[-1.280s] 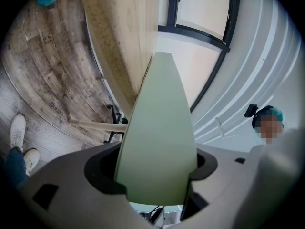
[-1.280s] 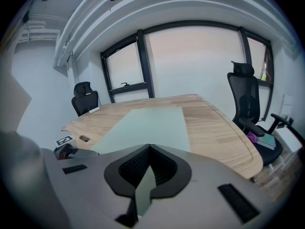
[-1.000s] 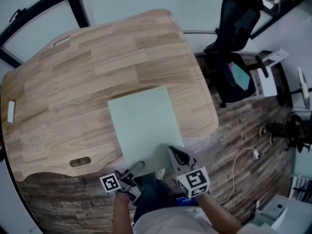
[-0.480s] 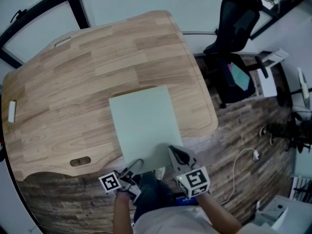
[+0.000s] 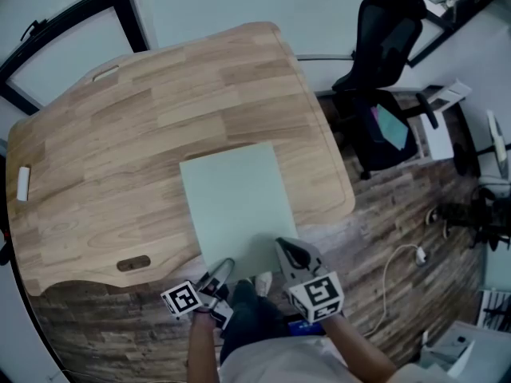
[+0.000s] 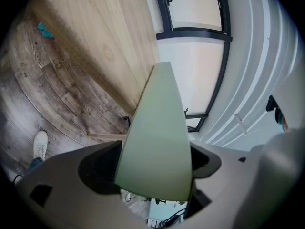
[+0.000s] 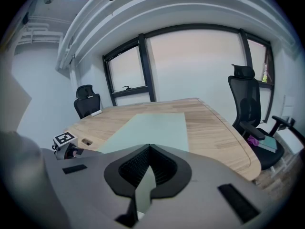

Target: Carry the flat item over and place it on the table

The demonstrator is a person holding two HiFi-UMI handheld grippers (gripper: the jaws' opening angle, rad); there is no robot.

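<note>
Pale green sheet (image 5: pixel 238 206) lies on the wooden surface (image 5: pixel 120 150), long side running away from the person. Its near end hangs past the surface's near edge, over the plank floor (image 5: pixel 383 214). Right gripper (image 5: pixel 286 250) is at the sheet's near right corner. In the right gripper view its fingers (image 7: pixel 128 168) are clenched on the sheet's edge, which shows as a thin strip in the slit between them. Beyond the fingers the sheet runs out flat over the surface. Left gripper (image 5: pixel 217 276) is at the near left corner. Its fingers (image 6: pixel 97 163) stand wide apart and have just been opening. The sheet passes between them, and a gap shows on each side, so they are released and do not pinch it. In the left gripper view the sheet appears as a tall wedge, with the surface and floor to its left. A white shoe (image 6: pixel 40 144) shows on the floor there. A slot (image 5: pixel 132 263) is cut into the surface near its near edge, left of the sheet, and a small white object (image 5: pixel 22 183) sits at the far left rim. A black chair (image 5: pixel 383 46) stands off the surface's right side. A white cable with plug (image 5: pixel 417 253) lies on the floor right of the grippers.
</note>
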